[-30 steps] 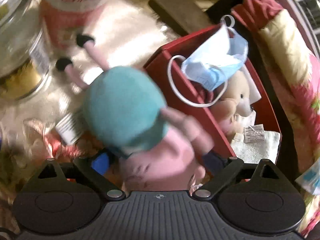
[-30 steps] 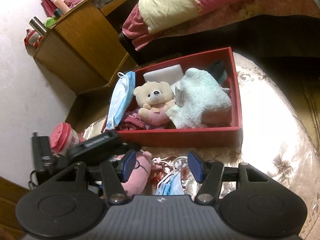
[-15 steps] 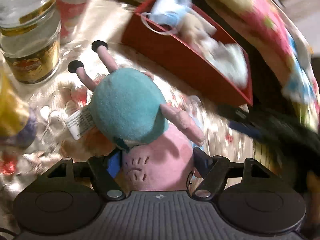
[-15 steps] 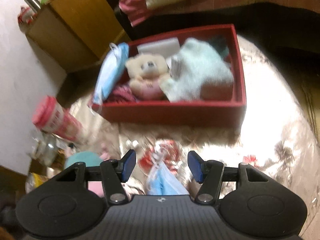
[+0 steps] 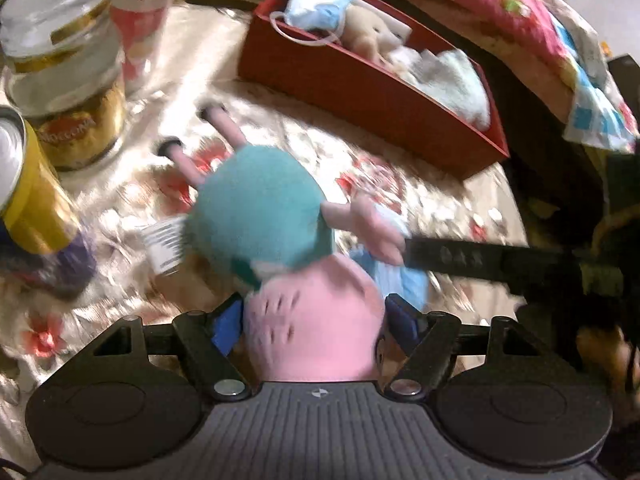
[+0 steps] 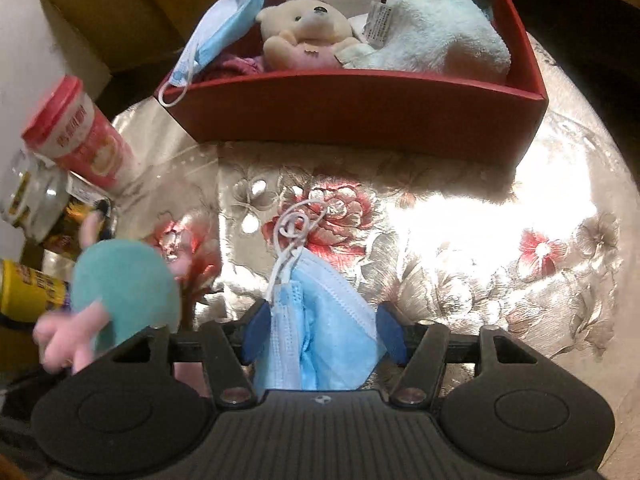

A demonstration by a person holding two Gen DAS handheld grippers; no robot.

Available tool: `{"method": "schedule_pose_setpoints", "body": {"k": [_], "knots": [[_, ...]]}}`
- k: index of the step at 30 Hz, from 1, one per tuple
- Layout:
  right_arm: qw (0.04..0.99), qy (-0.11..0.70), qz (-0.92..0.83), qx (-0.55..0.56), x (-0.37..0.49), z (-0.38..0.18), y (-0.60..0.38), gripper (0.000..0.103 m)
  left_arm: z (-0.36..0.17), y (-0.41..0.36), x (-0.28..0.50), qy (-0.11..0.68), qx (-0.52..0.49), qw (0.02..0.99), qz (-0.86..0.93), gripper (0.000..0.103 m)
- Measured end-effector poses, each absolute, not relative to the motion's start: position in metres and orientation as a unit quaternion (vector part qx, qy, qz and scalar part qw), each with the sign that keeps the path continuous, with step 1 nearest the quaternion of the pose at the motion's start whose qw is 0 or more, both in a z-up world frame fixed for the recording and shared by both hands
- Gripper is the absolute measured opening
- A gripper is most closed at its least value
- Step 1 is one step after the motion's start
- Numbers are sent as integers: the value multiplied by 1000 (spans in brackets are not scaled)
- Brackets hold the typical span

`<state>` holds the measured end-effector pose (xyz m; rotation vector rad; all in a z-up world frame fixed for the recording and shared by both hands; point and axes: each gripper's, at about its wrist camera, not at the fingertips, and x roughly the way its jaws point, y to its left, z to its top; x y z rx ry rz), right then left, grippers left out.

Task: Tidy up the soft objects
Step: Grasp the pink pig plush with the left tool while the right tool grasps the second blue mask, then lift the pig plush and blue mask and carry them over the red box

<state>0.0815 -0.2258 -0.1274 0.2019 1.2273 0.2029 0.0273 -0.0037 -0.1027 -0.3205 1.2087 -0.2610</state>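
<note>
My left gripper (image 5: 316, 320) is shut on the pink head of a pig plush toy (image 5: 280, 240) in a teal dress, held above the floral tablecloth; it also shows at the left of the right wrist view (image 6: 124, 280). My right gripper (image 6: 322, 330) is open, its fingers on either side of a blue face mask (image 6: 324, 336) that lies on the cloth. The red box (image 6: 360, 108) stands beyond, also in the left wrist view (image 5: 360, 92). It holds a teddy bear (image 6: 304, 36), a pale towel (image 6: 436, 32) and another mask (image 6: 216, 36) hanging over its left end.
A pink lidded cup (image 6: 80, 132), a glass jar (image 5: 64, 64) and a yellow can (image 5: 28, 196) stand at the left. A wooden cabinet (image 6: 132, 4) is behind the box. Bedding (image 5: 520, 12) lies beyond the table's far edge.
My right gripper has come down and forward so the blue mask sits between its open fingers. My left gripper has swung with the pig toy away from the box toward the table's middle.
</note>
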Motion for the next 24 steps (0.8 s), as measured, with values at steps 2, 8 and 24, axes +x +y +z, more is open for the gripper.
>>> {"method": "schedule_pose_setpoints", "body": {"k": [2,8,24], "knots": [[804,579,91,98,83,-128,-225,43,-99,-6,30,555,-144,811,-117,77],[808,575,81,103,86,-124,-236,53,-100,-12,39,556,-140,813,-101,83],[813,571,111,24,81,-129,-214,0,-116,-25,48,573,-68,813,-73,83]]}}
